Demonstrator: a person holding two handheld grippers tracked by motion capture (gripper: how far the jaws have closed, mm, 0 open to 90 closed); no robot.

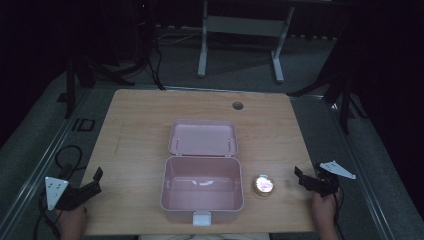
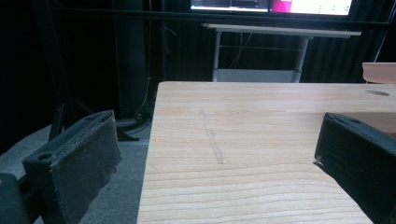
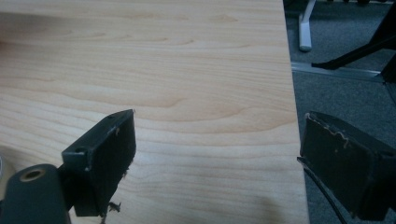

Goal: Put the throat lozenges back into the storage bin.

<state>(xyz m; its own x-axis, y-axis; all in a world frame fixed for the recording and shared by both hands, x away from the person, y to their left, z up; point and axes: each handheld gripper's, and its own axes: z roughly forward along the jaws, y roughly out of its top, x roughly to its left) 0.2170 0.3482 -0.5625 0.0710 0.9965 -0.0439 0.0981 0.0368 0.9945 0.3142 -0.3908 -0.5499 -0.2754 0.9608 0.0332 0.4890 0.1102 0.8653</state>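
A pink plastic box (image 1: pixel 202 191) stands open at the table's front middle, its lid (image 1: pixel 202 137) folded back flat behind it and its inside bare. Just right of the box lies a small round shiny object (image 1: pixel 263 185). My left gripper (image 1: pixel 98 181) rests at the table's front left edge, open and holding nothing. My right gripper (image 1: pixel 299 176) sits at the front right edge, a little right of the round object, also open. In the left gripper view the left gripper (image 2: pixel 217 126) has its jaws wide apart over bare wood. The right gripper (image 3: pixel 217 126) looks the same in its own view.
The wooden table (image 1: pixel 140 120) has a round cable hole (image 1: pixel 237 105) at the back middle. Dark floor, black stand legs (image 1: pixel 90 75) and a white desk frame (image 1: pixel 240 30) surround it. A hand holds each gripper at the near edge.
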